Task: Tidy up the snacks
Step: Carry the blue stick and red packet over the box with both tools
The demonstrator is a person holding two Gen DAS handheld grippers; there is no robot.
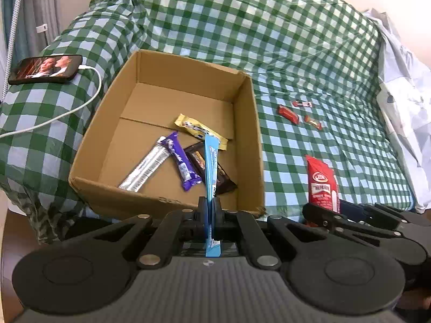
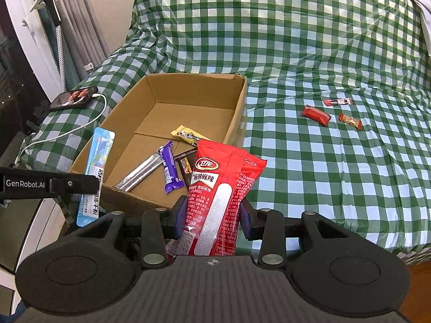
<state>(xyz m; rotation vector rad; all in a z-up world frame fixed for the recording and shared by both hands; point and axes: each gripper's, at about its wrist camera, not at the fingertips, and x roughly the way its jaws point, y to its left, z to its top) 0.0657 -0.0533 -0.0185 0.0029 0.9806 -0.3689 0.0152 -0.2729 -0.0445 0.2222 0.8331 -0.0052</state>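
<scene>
Beside the cardboard box (image 2: 237, 123), left tongs (image 1: 208, 206) gripping blue packet (image 1: 210, 161), right tongs (image 2: 212, 212) red pouch (image 2: 215, 188).

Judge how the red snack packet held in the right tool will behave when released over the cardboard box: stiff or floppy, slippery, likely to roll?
The red snack packet stands upright between the right tool pads without drooping, so it is probably fairly stiff. Its glossy film suggests it may slide. Being flat, it should land flat in the cardboard box rather than roll.
</scene>
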